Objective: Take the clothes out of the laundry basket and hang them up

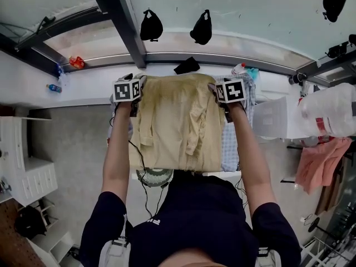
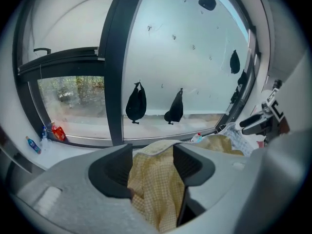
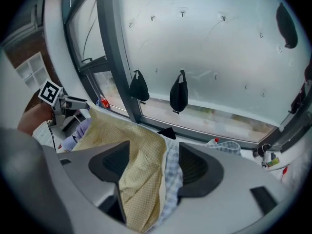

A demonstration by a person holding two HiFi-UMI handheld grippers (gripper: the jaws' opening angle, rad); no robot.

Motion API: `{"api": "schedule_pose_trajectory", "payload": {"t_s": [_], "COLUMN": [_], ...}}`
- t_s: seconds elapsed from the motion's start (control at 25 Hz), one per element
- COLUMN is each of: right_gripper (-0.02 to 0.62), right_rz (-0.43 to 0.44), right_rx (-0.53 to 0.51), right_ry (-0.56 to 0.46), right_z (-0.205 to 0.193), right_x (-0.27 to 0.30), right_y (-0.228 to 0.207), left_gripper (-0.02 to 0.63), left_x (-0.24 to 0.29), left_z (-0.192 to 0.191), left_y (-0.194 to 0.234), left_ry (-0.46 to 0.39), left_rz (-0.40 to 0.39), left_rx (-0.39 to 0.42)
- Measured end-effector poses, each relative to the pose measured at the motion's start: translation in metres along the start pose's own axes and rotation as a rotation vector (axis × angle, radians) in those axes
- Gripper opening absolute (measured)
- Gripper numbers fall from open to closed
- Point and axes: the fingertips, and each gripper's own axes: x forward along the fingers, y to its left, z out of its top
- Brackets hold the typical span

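The yellow checked shirt (image 1: 178, 121) is spread wide and flat in front of the person, its upper edge stretched between the 2 grippers. The left gripper (image 2: 153, 167) is at the shirt's upper left corner. Its fingers (image 2: 114, 172) stand apart, with a fold of the yellow cloth lying loosely in the gap, not pinched. The right gripper (image 3: 151, 167) is at the shirt's upper right corner with its fingers also open. Between them lie both the yellow cloth and an edge of a blue checked garment (image 1: 229, 143). That blue garment lies under the shirt and shows along the shirt's right side. What carries the 2 garments is hidden beneath the shirt. A round fan (image 1: 154, 177) peeks out below the shirt's lower edge. Just beyond the shirt's upper edge a white ledge (image 1: 33, 85) runs under a large window. A small black object (image 1: 187, 65) sits on the ledge near the shirt's top. A blue bottle (image 1: 54, 88) and a red packet (image 1: 77, 62) sit well to the shirt's left. 2 black bags (image 1: 151, 25) hang on the glass above the shirt. A pink cloth (image 1: 322, 160) hangs well to the right of the shirt.
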Motion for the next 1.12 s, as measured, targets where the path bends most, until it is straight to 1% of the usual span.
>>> {"api": "schedule_pose_trajectory", "payload": {"t_s": [0.08, 0.32, 0.44, 0.52, 0.72, 0.92, 1.04, 1.12], "right_gripper": [0.334, 0.342, 0.342, 0.342, 0.342, 0.342, 0.342, 0.342], "right_rz": [-0.001, 0.016, 0.072, 0.106, 0.128, 0.130, 0.127, 0.135], "right_rx": [0.006, 0.035, 0.064, 0.079, 0.071, 0.063, 0.063, 0.071], "right_ry": [0.000, -0.031, -0.079, -0.116, -0.173, -0.230, -0.261, -0.276], "right_z": [-0.005, -0.014, -0.013, -0.013, -0.025, -0.050, -0.069, -0.082], "right_x": [-0.001, -0.017, -0.035, -0.049, -0.085, -0.124, -0.146, -0.157], "right_y": [-0.003, 0.000, 0.014, 0.023, 0.036, 0.043, 0.047, 0.049], "left_gripper": [0.262, 0.262, 0.262, 0.262, 0.265, 0.265, 0.265, 0.265], "left_x": [0.001, -0.018, -0.030, -0.039, -0.073, -0.120, -0.143, -0.154], "left_z": [-0.006, -0.010, -0.015, -0.018, -0.021, -0.015, -0.023, -0.033], "left_y": [-0.001, 0.001, 0.000, -0.008, -0.052, -0.114, -0.147, -0.166], "left_ry": [-0.001, -0.023, -0.046, -0.062, -0.131, -0.214, -0.238, -0.246], "left_rz": [-0.006, 0.019, 0.036, 0.029, -0.025, -0.098, -0.130, -0.144], "left_rx": [-0.008, -0.018, -0.033, -0.038, -0.052, -0.018, 0.008, 0.009]}}
